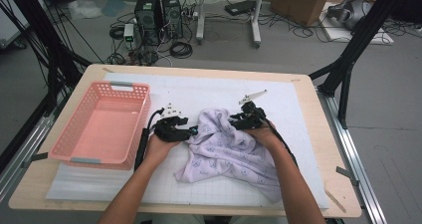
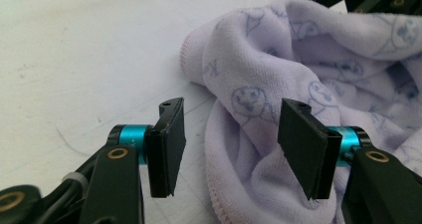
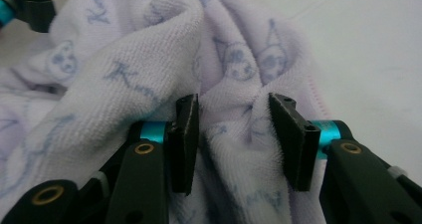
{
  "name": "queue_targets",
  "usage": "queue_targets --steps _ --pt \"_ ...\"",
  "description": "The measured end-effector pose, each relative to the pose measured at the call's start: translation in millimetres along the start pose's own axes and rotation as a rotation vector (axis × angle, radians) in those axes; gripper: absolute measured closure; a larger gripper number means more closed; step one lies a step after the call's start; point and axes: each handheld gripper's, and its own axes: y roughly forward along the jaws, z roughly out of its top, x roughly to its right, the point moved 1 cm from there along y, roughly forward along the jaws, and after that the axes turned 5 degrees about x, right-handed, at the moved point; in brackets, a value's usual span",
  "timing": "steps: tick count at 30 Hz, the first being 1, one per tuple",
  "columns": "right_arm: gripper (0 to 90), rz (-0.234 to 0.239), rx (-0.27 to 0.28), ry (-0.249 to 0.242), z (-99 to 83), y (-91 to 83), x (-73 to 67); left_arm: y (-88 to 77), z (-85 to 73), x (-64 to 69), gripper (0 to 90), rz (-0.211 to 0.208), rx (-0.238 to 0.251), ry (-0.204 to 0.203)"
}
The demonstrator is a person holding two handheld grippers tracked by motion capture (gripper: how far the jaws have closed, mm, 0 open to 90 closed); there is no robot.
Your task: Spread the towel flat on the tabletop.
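Towel [image 1: 226, 149]: lilac terry cloth, lying crumpled on the white mat near the table's middle, printed with small cartoon faces and blue lettering; a "K" is showing in the right gripper view, the rest blurring out.
Left gripper [image 1: 191, 131]: sitting at the towel's left edge, jaws standing apart; in the left gripper view a hemmed fold [image 2: 234, 149] is lying between them, neither pad pressing it.
Right gripper [image 1: 234, 118]: nosing into the towel's top; a ridge of cloth [image 3: 231, 134] is standing between its jaws, pads not plainly pinching, so reading as released.
Mat [image 1: 298, 129]: white, faint grid lines showing near the front edge.
Basket [image 1: 102, 124]: pink plastic, sitting left of the grippers on the mat.
Table [image 1: 338, 184]: pale wood top.
Room beyond: grey floor carrying black computer towers [image 1: 159, 12], tangled cables and a cardboard box [image 1: 303, 2].
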Motion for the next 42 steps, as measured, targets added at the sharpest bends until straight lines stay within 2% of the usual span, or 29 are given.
queue_targets --steps 1,4,6,8,11,12,14,16,18,19,21,24,25,28,30,32,33,34,37,39,42 --pt "57.0 0.006 -0.006 0.002 -0.4 1.4 -2.5 0.2 -0.2 -0.3 44.1 -0.001 -0.001 0.0" --pt "78.0 -0.009 -0.035 -0.044 0.7 -2.2 -5.8 0.4 -0.5 -1.3 43.7 0.003 0.001 -0.01" --pt "80.3 -0.058 -0.037 -0.079 3.9 -10.2 -7.4 -0.4 -0.1 -1.7 43.4 0.001 0.004 -0.01" --pt "80.5 -0.13 0.017 -0.093 8.3 -23.6 -6.9 -1.9 1.4 -1.0 43.2 0.0 0.028 -0.006" --pt "79.9 -0.271 0.094 -0.127 15.5 -50.1 -9.4 -4.6 5.0 0.8 43.4 0.005 0.074 0.01" --pt "79.8 -0.303 0.117 -0.132 16.9 -57.1 -10.3 -4.7 5.5 1.4 43.5 0.009 0.079 0.013" --pt "79.9 -0.418 0.173 -0.142 19.5 -75.4 -13.6 -3.2 4.3 1.0 43.4 0.01 0.065 0.006" --pt "80.0 -0.529 0.191 -0.138 20.0 -88.4 -13.5 -1.3 3.0 0.7 43.0 0.009 0.051 0.001" --pt "79.8 -0.64 0.182 -0.112 16.8 -96.6 -9.2 -0.4 2.9 1.5 42.9 0.008 0.049 -0.001" --pt "79.3 -0.66 0.177 -0.085 13.5 -99.4 -5.4 0.1 3.1 2.0 42.9 0.005 0.051 0.0" --pt "78.2 -0.629 0.141 -0.012 4.2 -100.1 3.0 1.7 3.1 3.1 43.0 0.005 0.052 -0.004" --pt "75.1 -0.616 0.109 0.023 -12.8 -99.6 7.6 4.7 2.4 3.4 43.4 0.007 0.05 -0.01" --pt "73.1 -0.606 0.114 0.038 -17.9 -100.8 8.6 5.7 2.4 4.3 43.6 0.01 0.056 -0.014" --pt "63.4 -0.615 0.147 0.075 -30.7 -107.9 9.4 8.1 4.8 8.4 47.6 0.029 0.074 0.021" --pt "63.1 -0.611 0.175 0.106 -37.3 -116.4 7.7 12.2 9.4 11.1 48.4 0.014 0.065 0.03" --pt "65.6 -0.637 0.238 0.093 -43.5 -126.5 0.8 17.9 15.8 14.8 49.5 -0.009 0.063 0.033" --pt "65.7 -0.631 0.248 0.097 -45.7 -131.0 -1.3 21.3 18.6 16.8 49.5 -0.014 0.062 0.033" --pt "65.6 -0.62 0.249 0.106 -47.7 -134.6 -3.1 26.1 21.1 18.7 49.4 -0.027 0.052 0.026" --pt "65.3 -0.62 0.253 0.093 -54.5 -141.5 -9.9 43.2 23.4 22.8 45.6 -0.035 -0.002 0.043" --pt "65.2 -0.61 0.26 0.096 -59.6 -143.8 -13.1 54.6 19.7 24.3 43.7 -0.027 -0.027 0.049" --pt "64.4 -0.587 0.249 0.1 -67.6 -142.3 -15.2 70.4 13.1 23.8 42.4 -0.022 -0.106 0.052"
